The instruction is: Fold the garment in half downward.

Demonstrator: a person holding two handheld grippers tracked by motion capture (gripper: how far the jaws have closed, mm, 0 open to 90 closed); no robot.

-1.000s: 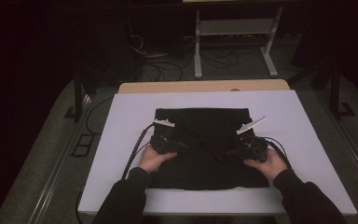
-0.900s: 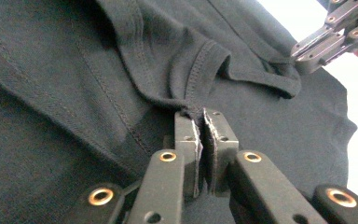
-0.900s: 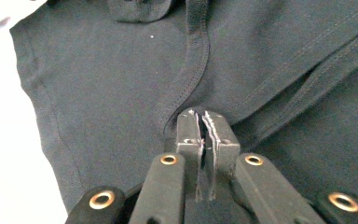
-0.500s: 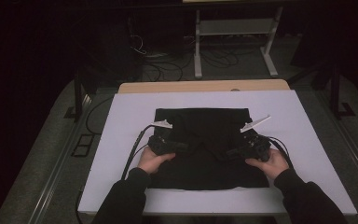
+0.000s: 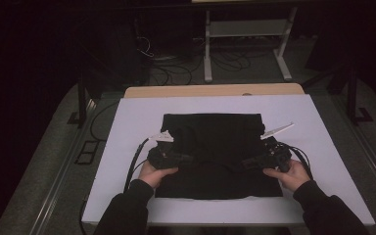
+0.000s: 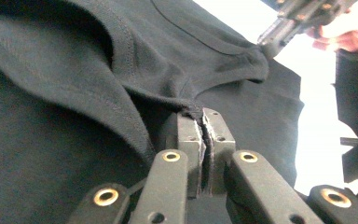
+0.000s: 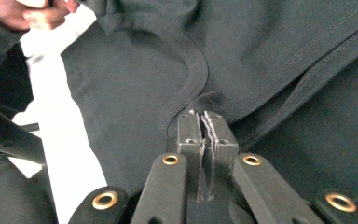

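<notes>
The folded black cotton garment lies flat in the middle of the white-topped rectangular table, nearer the person's edge than the far one. At its left edge sits the left black two-jaw gripper, at its right edge the right black two-jaw gripper, the pair facing inward across the cloth, well apart. Behind the table, on the floor, stands a pale metal frame stand, loose cables lying to its left.

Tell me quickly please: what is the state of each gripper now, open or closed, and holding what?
Left gripper: closed, pinching the black garment at a seam.
Right gripper: closed, pinching the same garment at its ribbed edge.
</notes>
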